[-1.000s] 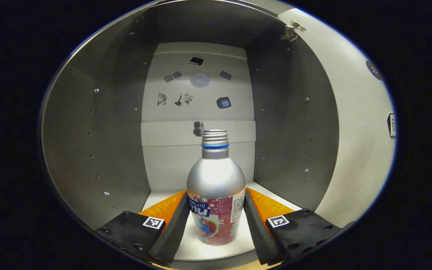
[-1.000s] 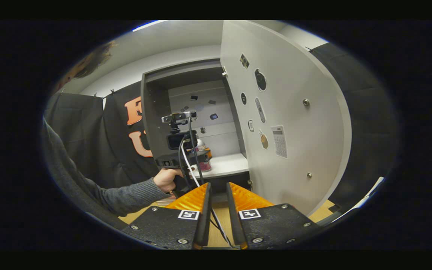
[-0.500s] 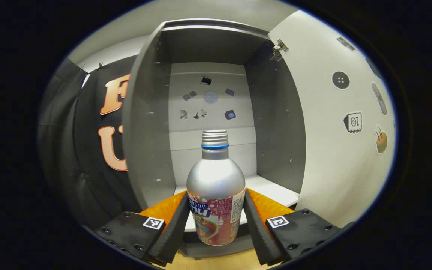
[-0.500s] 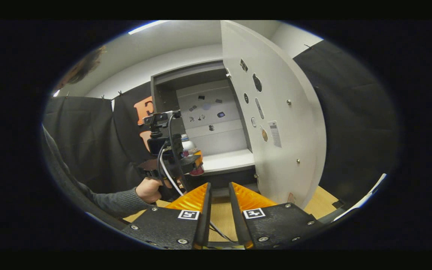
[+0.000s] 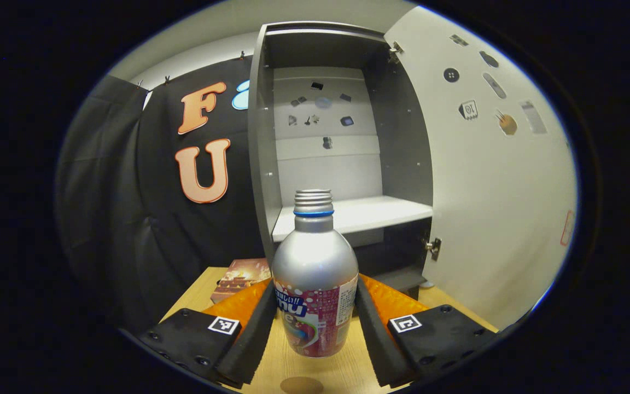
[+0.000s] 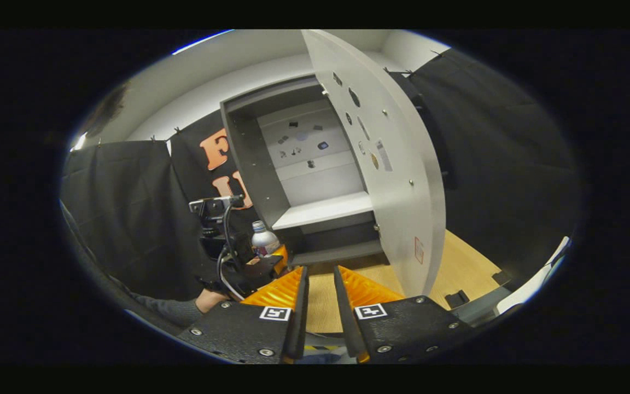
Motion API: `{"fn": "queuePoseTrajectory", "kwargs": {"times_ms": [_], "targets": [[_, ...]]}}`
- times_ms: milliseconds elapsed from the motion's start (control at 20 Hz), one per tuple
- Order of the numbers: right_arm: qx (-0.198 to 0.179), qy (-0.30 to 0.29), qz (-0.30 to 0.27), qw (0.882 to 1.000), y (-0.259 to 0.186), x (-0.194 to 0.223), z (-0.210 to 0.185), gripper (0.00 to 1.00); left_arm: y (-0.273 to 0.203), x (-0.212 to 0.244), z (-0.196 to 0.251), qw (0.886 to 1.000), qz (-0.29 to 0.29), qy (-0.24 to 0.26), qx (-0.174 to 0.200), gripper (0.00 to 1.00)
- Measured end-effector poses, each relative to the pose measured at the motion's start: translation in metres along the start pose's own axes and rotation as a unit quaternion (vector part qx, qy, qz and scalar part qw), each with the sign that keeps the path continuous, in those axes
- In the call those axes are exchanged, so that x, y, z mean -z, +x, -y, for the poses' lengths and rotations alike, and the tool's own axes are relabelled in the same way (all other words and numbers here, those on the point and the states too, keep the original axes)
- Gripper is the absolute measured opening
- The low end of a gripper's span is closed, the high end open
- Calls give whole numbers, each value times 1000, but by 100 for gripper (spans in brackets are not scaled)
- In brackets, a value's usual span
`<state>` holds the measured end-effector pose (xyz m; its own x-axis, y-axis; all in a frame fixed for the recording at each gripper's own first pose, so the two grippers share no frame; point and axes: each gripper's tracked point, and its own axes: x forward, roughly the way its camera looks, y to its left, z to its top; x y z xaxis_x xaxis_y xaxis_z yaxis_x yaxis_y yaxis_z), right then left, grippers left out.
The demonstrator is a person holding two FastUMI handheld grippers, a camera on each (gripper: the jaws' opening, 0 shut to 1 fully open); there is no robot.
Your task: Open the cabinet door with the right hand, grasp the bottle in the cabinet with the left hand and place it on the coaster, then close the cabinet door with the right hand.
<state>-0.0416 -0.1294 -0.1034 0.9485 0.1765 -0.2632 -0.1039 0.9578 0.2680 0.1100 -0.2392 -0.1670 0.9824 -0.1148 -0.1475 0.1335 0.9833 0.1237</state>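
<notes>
Judging from how things lie, the opening step is done and the carrying step is under way: the cabinet door is swung wide, the cabinet shelf is bare, and the aluminium bottle is held upright between the fingers of the left gripper, out in front of the cabinet and above the wooden tabletop. Placement on the coaster and closing of the door are left. A round brown patch, possibly the coaster, is seen on the tabletop just below the bottle. A small book lies near the cabinet's foot. The right gripper is held back from the door, its fingers narrowed with nothing between them. No obstacle is seen under the bottle.
</notes>
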Motion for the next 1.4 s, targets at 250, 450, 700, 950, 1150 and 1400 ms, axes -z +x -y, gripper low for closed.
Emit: {"fn": "queuePoseTrajectory", "kwargs": {"times_ms": [250,450,700,950,1150,1400], "targets": [[-10,10,-75,997,-6,44,4,29,-20,83,-6,1000,1,-1,-17,85],[-4,17,-137,990,3,82,13,29,-18,136,-11,999,-28,-13,-24,86],[-17,6,-169,985,15,95,1,29,-13,173,-20,996,-62,-46,-33,86],[-24,-1,-199,980,15,115,-4,29,-11,190,-23,995,-78,-45,-35,85],[-27,5,-204,979,16,118,-6,29,-12,195,-25,996,-69,-35,-37,85],[-28,18,-204,979,20,121,-8,29,-20,197,-24,997,-63,-26,-32,85]]}}
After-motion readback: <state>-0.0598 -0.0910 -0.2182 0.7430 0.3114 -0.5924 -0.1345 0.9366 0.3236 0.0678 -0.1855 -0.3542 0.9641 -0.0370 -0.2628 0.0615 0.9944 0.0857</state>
